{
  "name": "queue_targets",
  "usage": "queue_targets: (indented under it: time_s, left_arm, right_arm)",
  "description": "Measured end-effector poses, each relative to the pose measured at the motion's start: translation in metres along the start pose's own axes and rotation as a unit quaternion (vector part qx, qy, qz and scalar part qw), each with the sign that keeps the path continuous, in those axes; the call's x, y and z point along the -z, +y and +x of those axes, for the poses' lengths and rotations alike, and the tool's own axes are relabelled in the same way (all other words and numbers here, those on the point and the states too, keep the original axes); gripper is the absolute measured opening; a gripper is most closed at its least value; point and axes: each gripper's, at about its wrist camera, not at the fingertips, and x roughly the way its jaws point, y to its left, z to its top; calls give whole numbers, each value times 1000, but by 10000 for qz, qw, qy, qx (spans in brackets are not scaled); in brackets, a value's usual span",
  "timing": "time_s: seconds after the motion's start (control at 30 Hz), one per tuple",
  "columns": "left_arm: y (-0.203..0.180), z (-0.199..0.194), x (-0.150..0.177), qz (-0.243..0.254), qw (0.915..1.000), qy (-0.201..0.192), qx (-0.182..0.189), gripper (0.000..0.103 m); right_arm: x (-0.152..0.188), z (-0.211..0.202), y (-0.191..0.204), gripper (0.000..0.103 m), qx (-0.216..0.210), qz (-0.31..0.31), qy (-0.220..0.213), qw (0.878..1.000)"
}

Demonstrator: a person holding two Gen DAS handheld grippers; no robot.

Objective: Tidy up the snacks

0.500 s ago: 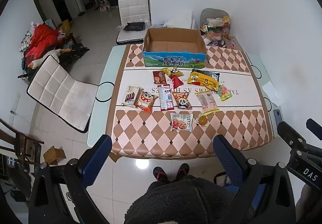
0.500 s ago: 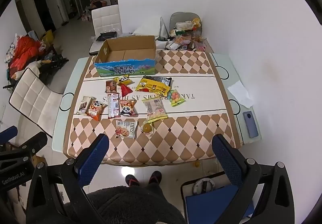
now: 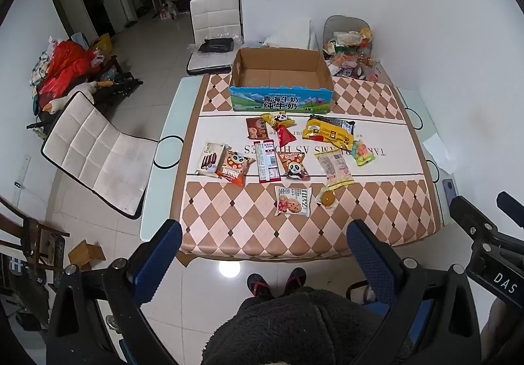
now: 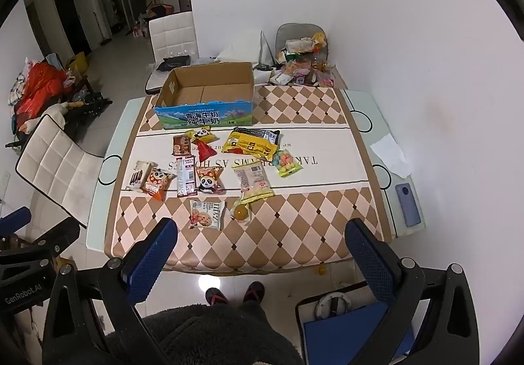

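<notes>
Several snack packets lie loose on the table: a cookie packet (image 3: 292, 200) (image 4: 207, 213) nearest me, an orange jelly cup (image 3: 327, 198) (image 4: 241, 211), a panda packet (image 3: 295, 164), a yellow bag (image 3: 329, 133) (image 4: 252, 143). An empty cardboard box (image 3: 280, 83) (image 4: 204, 99) stands behind them. My left gripper (image 3: 263, 252) and right gripper (image 4: 262, 250) are open and empty, held above the near table edge, well short of the snacks.
The table (image 3: 376, 217) has a checked cloth. White chairs (image 3: 95, 152) stand at left and behind. A phone (image 4: 407, 204) and a paper sheet (image 4: 391, 153) lie at the right edge. A cluttered chair (image 3: 348, 48) stands at the back right. My feet (image 3: 275, 281) are below.
Both grippers have barely shifted; nothing on the table has moved.
</notes>
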Motion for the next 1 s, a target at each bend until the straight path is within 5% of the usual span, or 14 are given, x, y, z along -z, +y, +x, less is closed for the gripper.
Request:
queue_targets:
  time_s: [1.0]
  left_arm:
    - [-10, -8, -17, 50, 10000, -73, 32, 103]
  right_arm:
    - [-17, -7, 4, 103, -38, 24, -47, 10000]
